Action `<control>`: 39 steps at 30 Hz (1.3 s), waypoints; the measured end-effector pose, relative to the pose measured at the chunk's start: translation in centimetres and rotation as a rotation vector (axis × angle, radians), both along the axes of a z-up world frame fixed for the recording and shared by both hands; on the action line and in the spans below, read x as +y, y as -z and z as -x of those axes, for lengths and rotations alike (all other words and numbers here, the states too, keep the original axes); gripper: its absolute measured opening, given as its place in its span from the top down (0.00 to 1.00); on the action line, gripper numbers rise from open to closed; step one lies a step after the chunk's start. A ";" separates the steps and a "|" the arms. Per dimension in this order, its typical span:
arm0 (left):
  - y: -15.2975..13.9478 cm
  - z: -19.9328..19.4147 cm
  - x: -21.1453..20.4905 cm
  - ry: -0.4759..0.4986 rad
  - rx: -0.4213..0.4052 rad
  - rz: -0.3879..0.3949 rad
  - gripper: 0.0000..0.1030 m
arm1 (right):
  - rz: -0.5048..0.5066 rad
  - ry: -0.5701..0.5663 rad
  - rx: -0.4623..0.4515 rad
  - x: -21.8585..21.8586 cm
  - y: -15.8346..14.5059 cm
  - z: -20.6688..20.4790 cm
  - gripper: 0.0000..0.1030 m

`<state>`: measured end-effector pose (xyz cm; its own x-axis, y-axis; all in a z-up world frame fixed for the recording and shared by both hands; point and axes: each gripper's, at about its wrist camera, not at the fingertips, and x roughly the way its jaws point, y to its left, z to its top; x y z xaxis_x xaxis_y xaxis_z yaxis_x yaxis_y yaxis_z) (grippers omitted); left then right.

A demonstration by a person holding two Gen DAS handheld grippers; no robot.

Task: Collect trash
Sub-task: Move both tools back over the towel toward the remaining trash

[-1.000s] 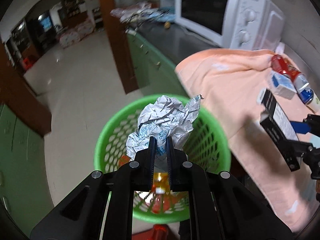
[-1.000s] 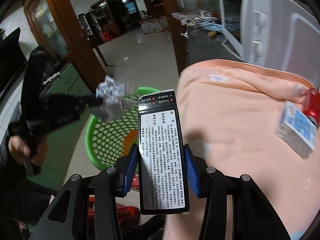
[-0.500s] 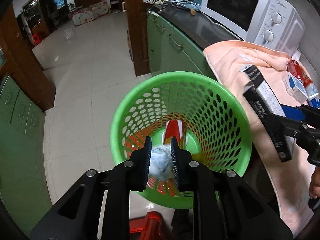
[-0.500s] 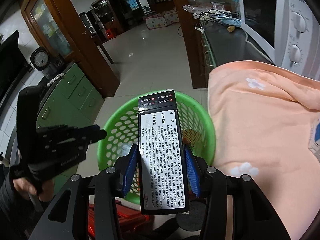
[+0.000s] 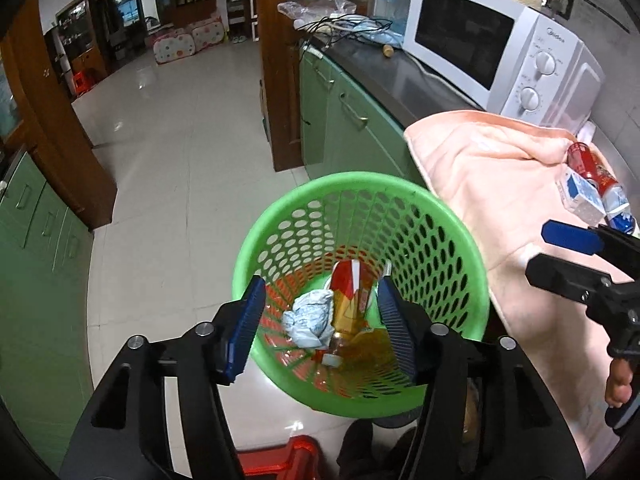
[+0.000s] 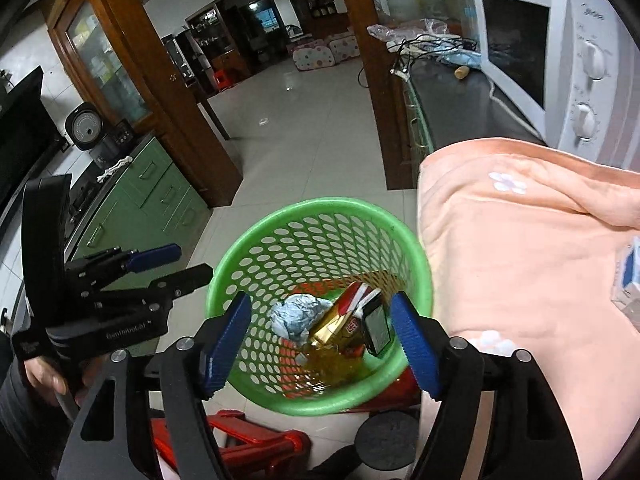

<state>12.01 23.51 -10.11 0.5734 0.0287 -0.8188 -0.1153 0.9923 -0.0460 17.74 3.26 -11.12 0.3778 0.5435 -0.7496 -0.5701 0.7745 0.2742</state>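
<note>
- L gripper [image 5: 320,324] & R gripper [image 6: 320,340]: jaws wide apart, nothing held, both above green basket [image 5: 476,280].
- Crumpled paper [image 5: 308,318] + black box [image 6: 376,326] lie inside w/ other trash.
- Drop step looks done; next prob. reach for carton [image 5: 580,196] & can [image 5: 588,160] on peach towel [image 5: 500,184].
- Both tilted down at basket.

Green perforated basket [image 6: 320,216] holds crumpled wrapper [image 6: 294,316] and black box [image 6: 377,326].
</note>
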 end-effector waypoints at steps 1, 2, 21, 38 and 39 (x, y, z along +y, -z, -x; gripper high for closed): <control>-0.2 -0.1 -0.3 0.002 -0.003 0.000 0.40 | -0.001 0.006 -0.003 -0.5 -0.1 0.2 0.28; -0.3 -0.2 -0.6 0.006 -0.008 0.000 0.38 | -0.002 0.011 -0.006 -1.0 -0.2 0.3 0.27; -2.2 -2.5 -12.0 0.209 -0.052 0.031 0.25 | 0.089 0.348 -0.057 -19.1 -1.0 4.2 0.15; -2.7 -6.2 -26.2 0.467 -0.057 -0.016 0.20 | 0.181 0.798 -0.031 -41.6 0.1 7.0 0.15; -2.6 -6.6 -27.1 0.486 -0.057 -0.025 0.20 | 0.183 0.818 -0.024 -42.7 0.3 6.8 0.15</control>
